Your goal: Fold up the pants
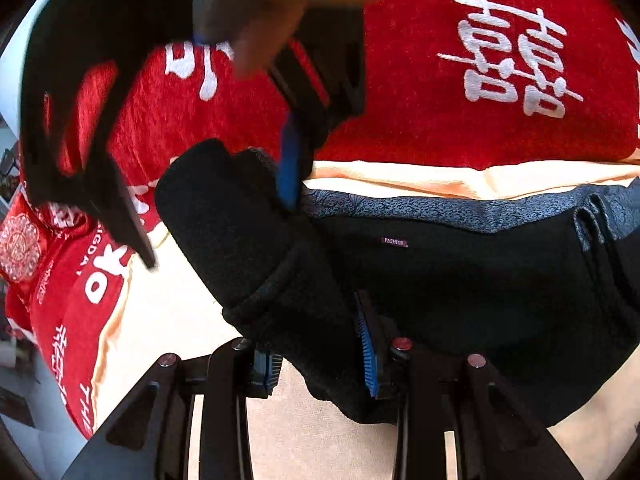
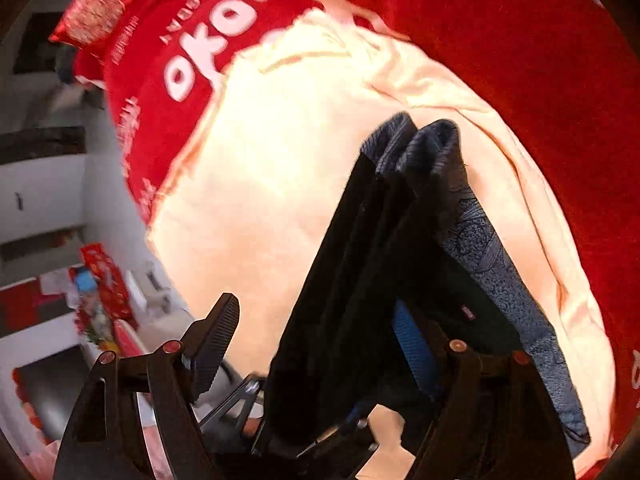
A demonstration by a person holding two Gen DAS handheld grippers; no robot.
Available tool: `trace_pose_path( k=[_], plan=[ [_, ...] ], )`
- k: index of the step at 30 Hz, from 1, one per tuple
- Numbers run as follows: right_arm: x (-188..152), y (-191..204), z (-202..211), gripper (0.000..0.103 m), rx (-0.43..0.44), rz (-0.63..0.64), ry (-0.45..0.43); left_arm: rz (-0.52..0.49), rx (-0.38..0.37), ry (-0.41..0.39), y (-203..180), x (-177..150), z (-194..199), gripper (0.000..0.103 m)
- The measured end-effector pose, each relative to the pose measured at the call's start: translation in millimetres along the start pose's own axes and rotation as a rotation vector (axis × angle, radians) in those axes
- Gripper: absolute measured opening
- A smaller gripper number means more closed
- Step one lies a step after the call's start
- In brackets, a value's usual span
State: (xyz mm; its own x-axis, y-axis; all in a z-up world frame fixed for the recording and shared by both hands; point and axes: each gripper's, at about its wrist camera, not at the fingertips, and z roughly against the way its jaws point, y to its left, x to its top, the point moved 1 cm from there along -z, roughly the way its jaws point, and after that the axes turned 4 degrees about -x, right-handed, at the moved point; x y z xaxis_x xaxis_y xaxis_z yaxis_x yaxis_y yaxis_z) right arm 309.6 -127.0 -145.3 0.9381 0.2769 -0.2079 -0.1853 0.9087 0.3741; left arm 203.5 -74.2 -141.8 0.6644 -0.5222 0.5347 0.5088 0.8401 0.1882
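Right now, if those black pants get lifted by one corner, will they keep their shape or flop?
Probably flop: the black pants drape and bunch softly in folds. They look thick, so likely weighty. The knit surface should grip rather than slip against the left gripper.

Plenty out of sight on the bed here.
The hand atop the left wrist view is a smear, cut by the frame. The black pants run off right, burying the left gripper pads' tips. Clutter beyond the bed's edge: too blurred to name.
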Motion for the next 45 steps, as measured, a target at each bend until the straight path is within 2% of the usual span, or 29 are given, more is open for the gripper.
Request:
trace_pose_path(
  k=[1, 2, 3, 5, 9, 15, 22, 27, 31, 36, 40, 45],
  plan=[
    [-0.9, -2.7, -7.0, 0.075, -0.02, -0.001, 0.02, 0.0, -0.002, 0.001, -0.4, 0.7, 0.6, 0.033],
    [-5.1, -5.3, -9.2, 0.046, -0.04, 0.002, 0.032, 0.006, -0.009, 0.017, -0.1, 0.9, -0.5, 0.033],
    [-8.2, -8.5, -10.9, 0.026, -0.082, 0.013, 0.031, 0.013, -0.019, 0.026, 0.1, 1.1, -0.9, 0.033],
    [-12.5, -17.8, -8.9, 0.019, -0.073, 0.001, 0.001, -0.01, -0.027, 0.006, -7.1, 3.2, 7.2, 0.033],
    [-40.3, -39.2, 15.0, 0.018, 0.009, -0.032, -0.094, -0.054, -0.051, -0.031, -25.1, 12.5, 28.2, 0.033],
    [-103.8, -75.8, 62.0, 0.018, 0.135, -0.103, -0.244, -0.104, -0.135, -0.078, -63.0, 32.9, 70.0, 0.033],
    [-206.4, -136.2, 120.4, 0.018, 0.207, -0.217, -0.409, -0.238, -0.234, -0.125, -144.4, 56.5, 120.2, 0.033],
    [-281.3, -189.1, 138.4, 0.018, 0.239, -0.315, -0.485, -0.351, -0.291, -0.124, -209.3, 61.0, 138.7, 0.033],
    [-337.5, -234.8, 131.9, 0.018, 0.279, -0.411, -0.522, -0.442, -0.317, -0.107, -267.2, 55.5, 143.3, 0.033],
    [-383.5, -282.7, 110.0, 0.018, 0.307, -0.486, -0.538, -0.519, -0.313, -0.065, -323.1, 44.3, 124.2, 0.033],
    [-403.4, -327.5, 78.6, 0.018, 0.338, -0.557, -0.532, -0.546, -0.3, -0.012, -353.3, 37.0, 100.3, 0.033],
    [-413.1, -358.9, 46.0, 0.018, 0.35, -0.604, -0.522, -0.574, -0.275, 0.03, -373.2, 21.1, 74.9, 0.033]
  ],
)
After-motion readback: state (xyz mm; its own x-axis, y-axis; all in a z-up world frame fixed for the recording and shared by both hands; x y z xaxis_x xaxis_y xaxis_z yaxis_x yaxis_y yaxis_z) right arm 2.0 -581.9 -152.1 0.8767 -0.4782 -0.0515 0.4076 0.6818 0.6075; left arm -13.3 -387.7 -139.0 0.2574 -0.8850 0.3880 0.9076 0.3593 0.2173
